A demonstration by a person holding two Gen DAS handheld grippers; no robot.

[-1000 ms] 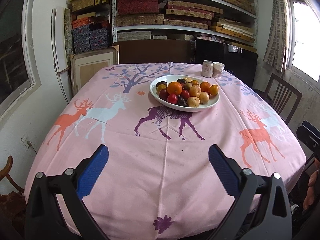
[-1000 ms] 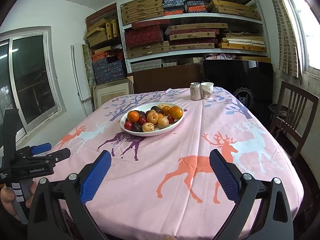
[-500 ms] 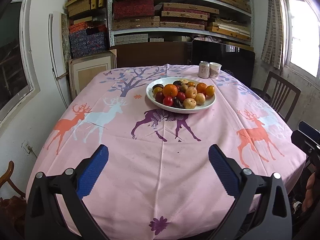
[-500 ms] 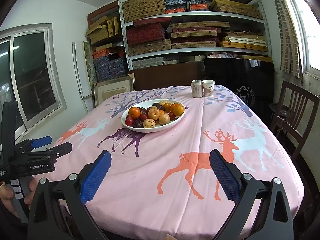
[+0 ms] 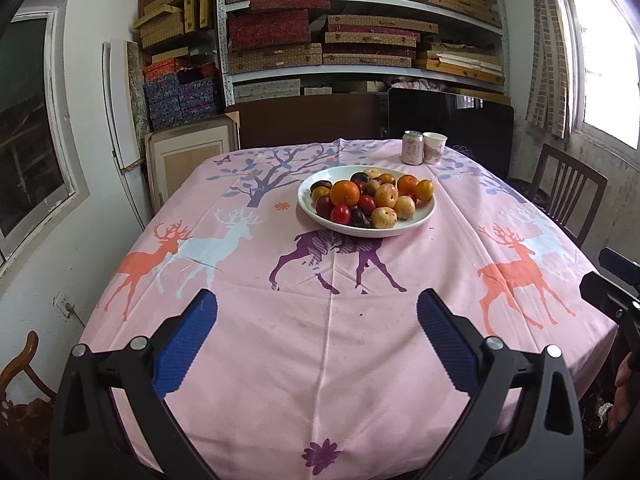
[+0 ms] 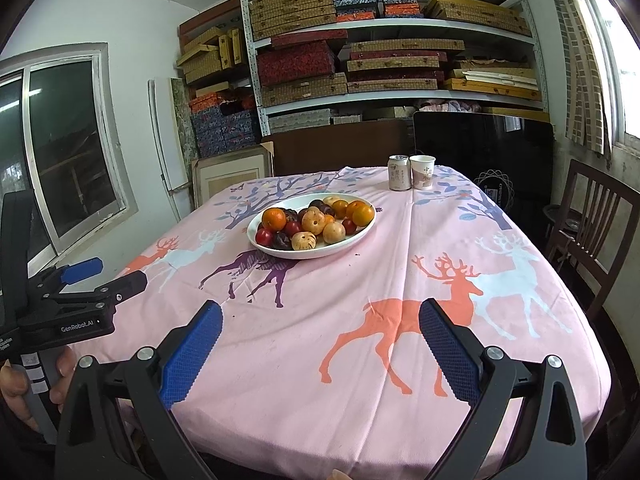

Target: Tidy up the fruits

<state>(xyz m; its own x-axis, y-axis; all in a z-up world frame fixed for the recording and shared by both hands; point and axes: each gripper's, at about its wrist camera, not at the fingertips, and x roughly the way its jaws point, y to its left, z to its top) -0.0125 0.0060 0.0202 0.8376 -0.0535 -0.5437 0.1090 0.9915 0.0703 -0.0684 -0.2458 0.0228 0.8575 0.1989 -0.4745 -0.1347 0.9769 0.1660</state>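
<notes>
A white plate (image 5: 424,218) (image 6: 362,231) heaped with several fruits stands at the middle of the table: an orange (image 5: 345,193) (image 6: 274,219), red plums (image 5: 340,213), dark plums and tan round fruits (image 5: 384,217) (image 6: 303,241). My left gripper (image 5: 316,320) is open and empty, over the table's near edge, well short of the plate. My right gripper (image 6: 320,322) is open and empty, also near the front edge, to the right of the left one. The left gripper shows in the right wrist view (image 6: 80,280).
A pink deer-print tablecloth (image 5: 320,340) covers the table. A drink can (image 5: 412,147) (image 6: 399,172) and a paper cup (image 5: 434,148) (image 6: 422,171) stand at the far edge. A wooden chair (image 6: 592,232) is at the right, shelves of boxes (image 5: 360,32) behind.
Both grippers have drifted slightly closer to the table and plate; the view shifted a little. Both stay open and empty.
</notes>
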